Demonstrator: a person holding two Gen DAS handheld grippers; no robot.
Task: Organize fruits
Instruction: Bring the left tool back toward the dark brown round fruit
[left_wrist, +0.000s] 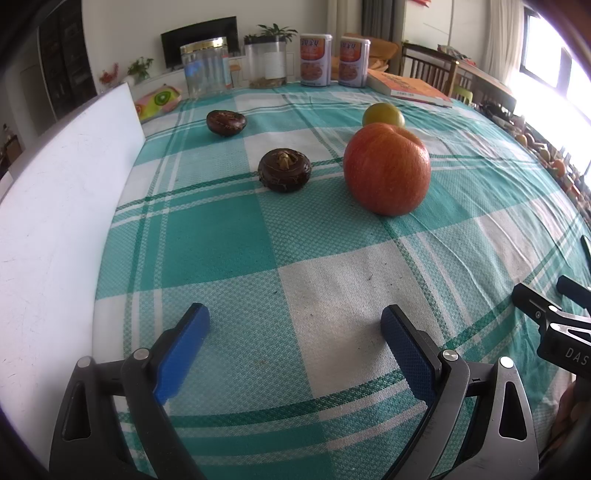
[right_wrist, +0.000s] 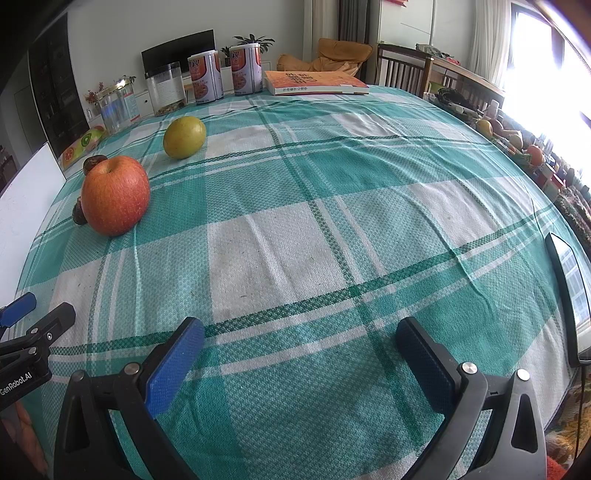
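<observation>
Toward the tabletop's (left_wrist: 332, 295) far left, near the white board (left_wrist: 55, 221), sit the apple (left_wrist: 387, 169), citrus (left_wrist: 382, 115) and two dark fruits (left_wrist: 284, 170), while both grippers (left_wrist: 295, 332) (right_wrist: 301, 354) hover with fingers apart and empty; a careless squeeze could send the round apple rolling.

Dining table in a daylit living room.
A teal-and-white checked tablecloth (right_wrist: 332, 229) covers the table; a white board (left_wrist: 62, 206) stands along its left edge. Behind it, a dark television (left_wrist: 199, 40) against a pale wall (left_wrist: 122, 33), potted plants (left_wrist: 275, 33), a wooden chair (right_wrist: 400, 70), an orange cushion (right_wrist: 332, 53). Strong glare enters through the window (right_wrist: 543, 55) on the right, beside pale curtains (right_wrist: 487, 33).
</observation>
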